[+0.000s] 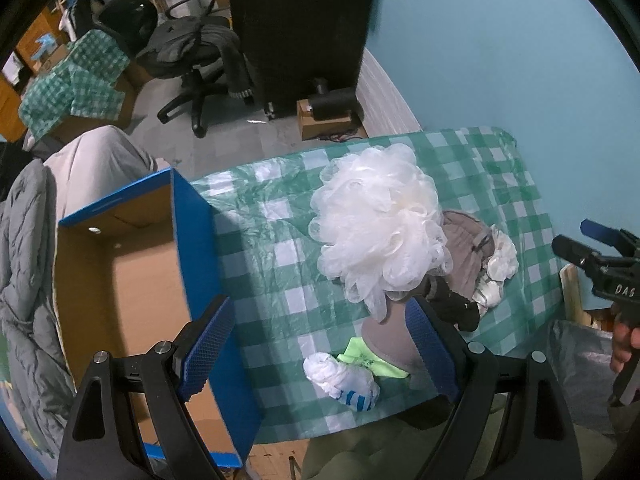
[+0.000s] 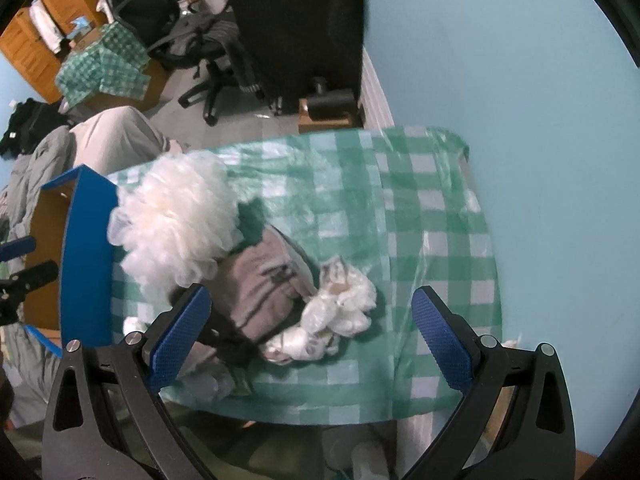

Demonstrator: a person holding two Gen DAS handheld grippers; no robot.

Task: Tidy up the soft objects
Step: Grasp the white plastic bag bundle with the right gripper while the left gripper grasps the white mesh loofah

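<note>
Your left gripper (image 1: pixel 320 344) hangs above the near edge of the desk (image 1: pixel 280 248) with its jaws spread wide and nothing between them; one blue pad sits over the wall of the blue box (image 1: pixel 200 248), the other over the soft pile. Your right gripper (image 2: pixel 312 340) is likewise spread and empty, poised above the near side of the desk, and it also shows at the far right of the left wrist view, held in your hand (image 1: pixel 624 344).

Nearest you on the checked cloth lies a white sock with blue stripes (image 1: pixel 344 380), touching a lime-green cloth (image 1: pixel 368 356). Just beyond, a grey-brown garment (image 2: pixel 260 280) lies with a dark sock (image 1: pixel 456 308) at its near edge and a crumpled white bundle (image 2: pixel 340 308) against its right side. The big white bath pouf (image 1: pixel 380 220) rests on the garment's far left part, close to the box wall.

The box stands open at the desk's left end, its cardboard floor bare where you can see it. Farther off, an office chair (image 1: pixel 196 64) sits on the floor.
</note>
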